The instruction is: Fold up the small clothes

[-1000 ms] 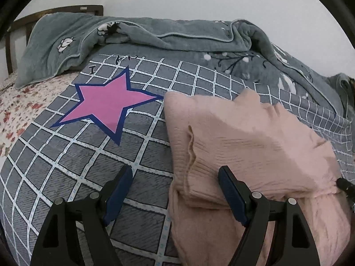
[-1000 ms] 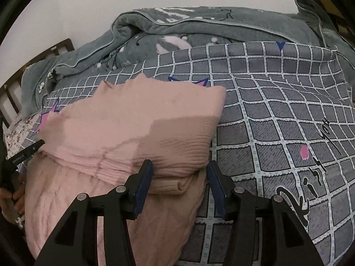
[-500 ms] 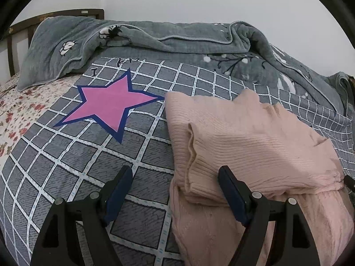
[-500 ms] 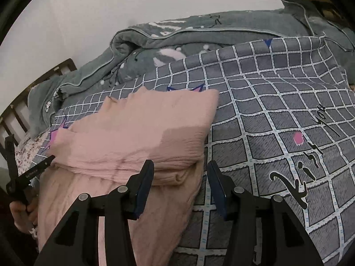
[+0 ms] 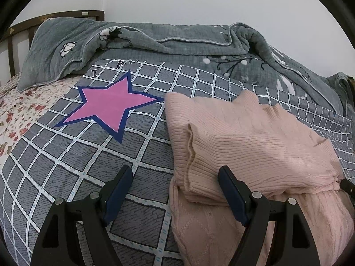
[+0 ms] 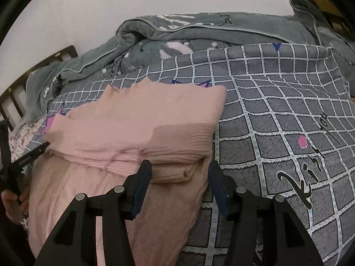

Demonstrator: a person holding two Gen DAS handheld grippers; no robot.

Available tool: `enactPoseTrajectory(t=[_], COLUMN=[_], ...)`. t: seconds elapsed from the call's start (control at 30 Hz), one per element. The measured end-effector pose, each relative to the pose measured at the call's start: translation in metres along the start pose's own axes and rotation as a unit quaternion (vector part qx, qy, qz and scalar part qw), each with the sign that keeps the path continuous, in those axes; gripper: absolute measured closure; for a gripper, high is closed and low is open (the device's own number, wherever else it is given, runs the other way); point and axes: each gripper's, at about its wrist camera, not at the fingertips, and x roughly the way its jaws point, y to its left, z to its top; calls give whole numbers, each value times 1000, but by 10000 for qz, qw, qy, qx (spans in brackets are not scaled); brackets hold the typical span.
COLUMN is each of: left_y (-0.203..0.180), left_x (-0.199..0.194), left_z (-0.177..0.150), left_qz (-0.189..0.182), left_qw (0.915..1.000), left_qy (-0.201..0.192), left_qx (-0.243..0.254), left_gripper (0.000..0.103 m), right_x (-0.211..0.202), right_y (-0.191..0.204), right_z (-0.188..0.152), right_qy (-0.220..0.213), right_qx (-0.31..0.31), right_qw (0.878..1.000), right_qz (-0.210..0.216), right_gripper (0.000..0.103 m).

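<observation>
One fold is done on the pink sweater point(image 5: 255, 146): its top lies doubled over, lower half unfolded; left gripper point(image 5: 175, 196) and right gripper point(image 6: 179, 187) gape, holding nothing

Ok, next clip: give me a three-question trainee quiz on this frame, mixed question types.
1. True or false: the left gripper is clamped shut on the ribbed pink knit sweater.
2. Multiple choice: the sweater's folded-over upper layer rests on A) the floral sheet, B) its own lower part, C) the crumpled grey-green quilt.
3. Fill in: the pink shape printed on the grey checked bedcover, to the left of the sweater in the left wrist view, is a ____.

Key
1. False. Both its fingers stand apart, and so do those of the right gripper.
2. B
3. star
</observation>
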Motion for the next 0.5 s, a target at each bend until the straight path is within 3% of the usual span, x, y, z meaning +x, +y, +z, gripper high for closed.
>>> enactPoseTrajectory(t=[0.5], left_y=[0], left_x=[-1], left_z=[0], left_qz=[-8], left_qw=[10000], left_qy=[-7], left_qx=[-6], left_gripper=[25], right_x=[1], right_y=[7], right_z=[-1], right_qy=[48], right_qx=[-223], right_qw=[9997], right_qz=[-72], right_gripper=[40])
